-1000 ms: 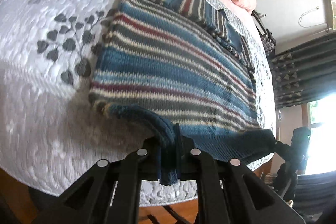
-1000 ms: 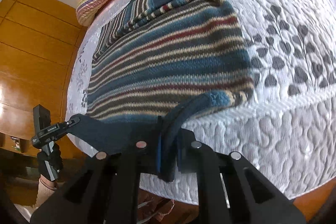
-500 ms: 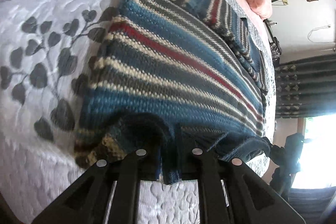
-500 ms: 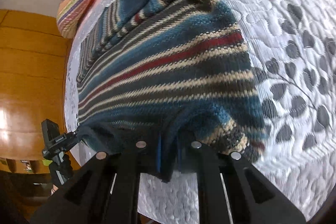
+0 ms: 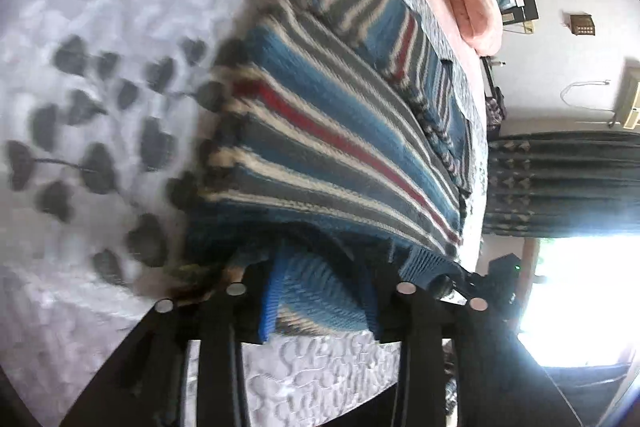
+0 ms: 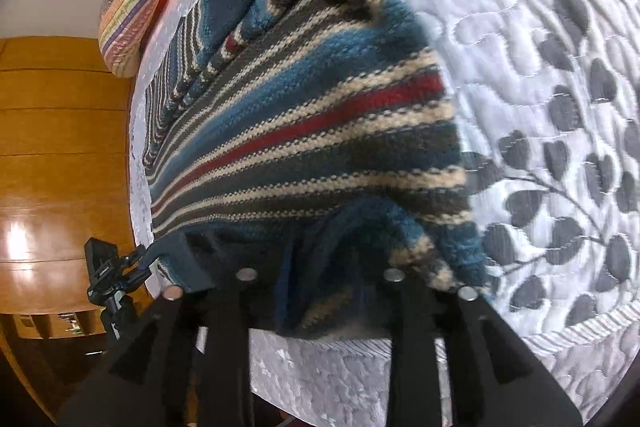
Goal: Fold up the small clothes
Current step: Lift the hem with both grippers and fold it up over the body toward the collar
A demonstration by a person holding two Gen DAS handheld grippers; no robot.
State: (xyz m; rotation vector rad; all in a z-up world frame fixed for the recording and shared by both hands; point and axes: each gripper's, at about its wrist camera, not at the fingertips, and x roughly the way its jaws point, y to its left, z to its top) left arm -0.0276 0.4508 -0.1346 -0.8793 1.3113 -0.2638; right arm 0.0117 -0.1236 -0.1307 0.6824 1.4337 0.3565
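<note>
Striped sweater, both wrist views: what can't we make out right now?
- Left wrist: the striped sweater is motion-blurred; its hem runs down between the left gripper fingers, so contact there is unclear.
- Right wrist: the lifted hem fills the right gripper gap; pads hidden by fabric.
- Both: the underside of the fold and the quilt beneath are covered by the sweater.
- Far sleeve and collar: small, foreshortened by the fisheye.

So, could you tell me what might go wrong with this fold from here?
1. Both the left gripper and right gripper now stand open around the striped sweater's hem; withdrawing carelessly could snag the knit and drag the fold back.
2. The folded-over edge looks bunched near the right gripper, so the fold may set uneven.
3. The sweater lies near the edge of the quilted bedspread; a tug might slide it off.
</note>
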